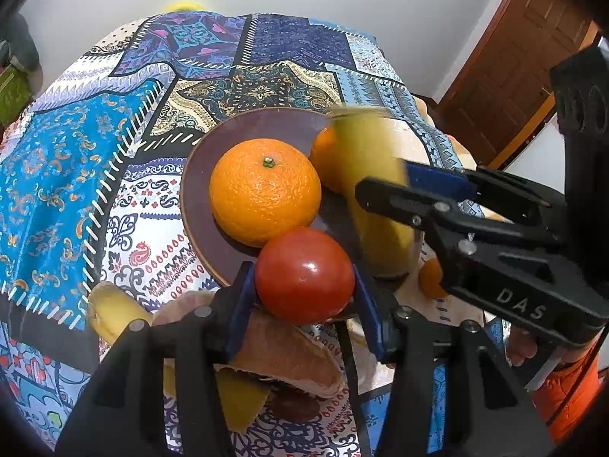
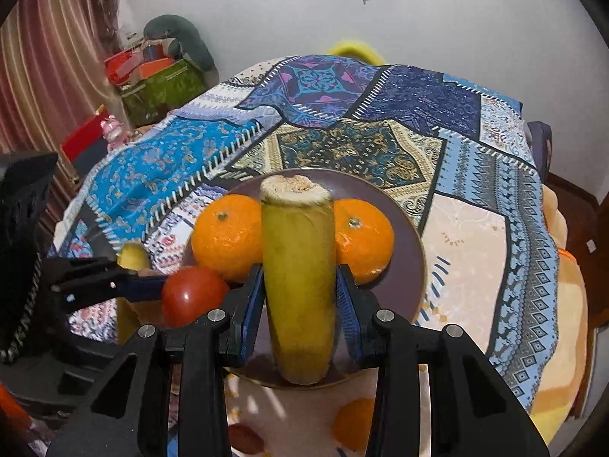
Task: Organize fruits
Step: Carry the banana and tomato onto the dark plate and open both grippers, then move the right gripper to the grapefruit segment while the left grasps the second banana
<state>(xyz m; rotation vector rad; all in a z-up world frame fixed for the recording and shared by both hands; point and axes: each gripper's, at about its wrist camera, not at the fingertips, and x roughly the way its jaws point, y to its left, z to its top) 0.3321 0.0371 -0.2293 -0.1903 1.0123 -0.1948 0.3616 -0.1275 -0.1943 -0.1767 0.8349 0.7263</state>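
A dark brown plate [image 1: 262,122] [image 2: 413,251] holds two oranges [image 1: 265,191] [image 2: 224,238], the second [image 1: 323,160] [image 2: 367,243] farther right. My left gripper [image 1: 304,289] is shut on a red tomato [image 1: 304,275] [image 2: 192,295] at the plate's near rim. My right gripper [image 2: 299,297] [image 1: 384,182] is shut on a yellow-green half banana [image 2: 298,285] [image 1: 371,190], held over the plate between the oranges.
A patchwork cloth [image 1: 76,175] [image 2: 380,114] covers the table. Another banana piece [image 1: 114,316] [image 2: 131,257] and a pinkish peel [image 1: 281,354] lie near the front left. A small orange [image 1: 432,278] [image 2: 354,422] lies beside the plate's near edge. A door [image 1: 521,64] stands right.
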